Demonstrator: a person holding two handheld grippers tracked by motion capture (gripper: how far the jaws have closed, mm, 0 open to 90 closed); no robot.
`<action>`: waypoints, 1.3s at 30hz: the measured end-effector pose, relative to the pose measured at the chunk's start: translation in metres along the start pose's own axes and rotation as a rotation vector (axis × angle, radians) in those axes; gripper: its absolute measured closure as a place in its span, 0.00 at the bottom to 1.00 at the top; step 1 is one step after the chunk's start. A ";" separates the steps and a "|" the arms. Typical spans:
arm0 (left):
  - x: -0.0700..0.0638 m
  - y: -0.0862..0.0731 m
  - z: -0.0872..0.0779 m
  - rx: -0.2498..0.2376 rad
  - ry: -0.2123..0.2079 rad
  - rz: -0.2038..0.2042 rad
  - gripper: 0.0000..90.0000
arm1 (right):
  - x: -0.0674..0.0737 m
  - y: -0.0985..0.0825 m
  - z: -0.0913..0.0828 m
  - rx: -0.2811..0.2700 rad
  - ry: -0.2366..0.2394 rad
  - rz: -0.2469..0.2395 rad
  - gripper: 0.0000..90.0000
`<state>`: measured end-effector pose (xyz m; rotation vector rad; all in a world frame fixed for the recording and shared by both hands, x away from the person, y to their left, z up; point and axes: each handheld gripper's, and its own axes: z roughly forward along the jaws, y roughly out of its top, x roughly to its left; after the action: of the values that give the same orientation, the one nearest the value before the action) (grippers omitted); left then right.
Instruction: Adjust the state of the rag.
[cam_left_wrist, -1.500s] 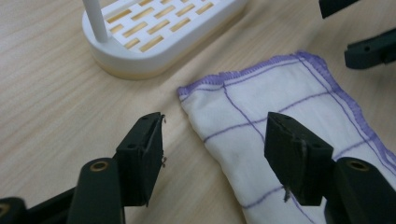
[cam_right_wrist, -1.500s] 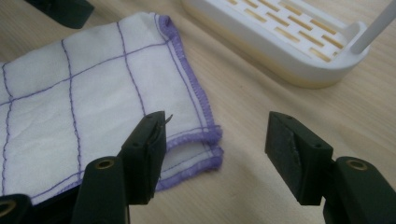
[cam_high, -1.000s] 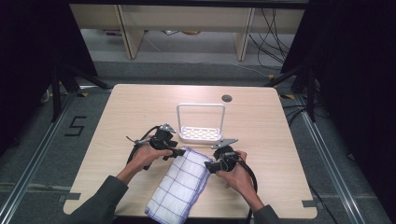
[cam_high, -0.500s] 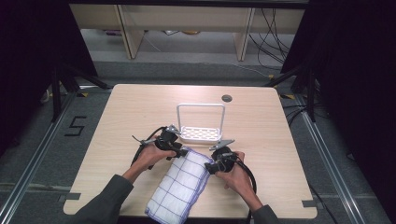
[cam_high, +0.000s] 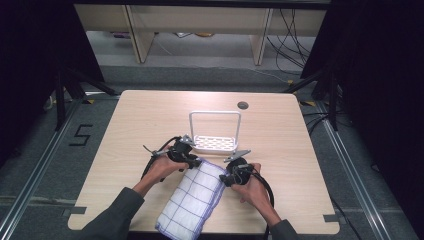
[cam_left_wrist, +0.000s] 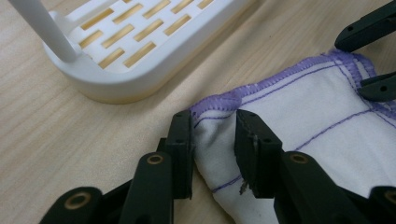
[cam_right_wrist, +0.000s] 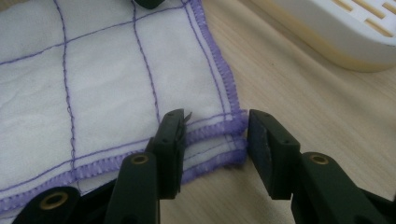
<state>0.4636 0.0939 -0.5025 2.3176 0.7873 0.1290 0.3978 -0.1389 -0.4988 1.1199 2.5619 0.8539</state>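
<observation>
White cotton cloth with purple grid lines (cam_high: 192, 200) lay folded on the desk, a far corner between each closing hand-held gripper's (cam_left_wrist: 213, 140) (cam_right_wrist: 213, 144) jaws, neither yet pinched, lifting still ahead.

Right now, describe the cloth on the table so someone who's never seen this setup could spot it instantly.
Start at the wooden table and find the white rack near its middle. Just in front of it, running toward the near edge, lies a folded cloth. It is the only soft thing there: white with a thin purple grid and purple stitched edges.
</observation>
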 end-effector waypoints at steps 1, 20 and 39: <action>0.000 0.000 0.000 0.001 0.000 0.002 0.77 | -0.001 0.001 -0.001 0.011 0.004 -0.007 0.66; -0.002 -0.001 -0.004 -0.013 0.002 0.030 0.93 | 0.000 0.003 0.000 0.013 0.061 -0.028 0.93; -0.009 0.002 -0.044 -0.131 0.007 0.012 0.94 | -0.006 0.016 -0.018 -0.086 0.075 -0.071 0.95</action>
<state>0.4446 0.1129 -0.4668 2.2001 0.7459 0.1889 0.4043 -0.1423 -0.4755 0.9845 2.5801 0.9962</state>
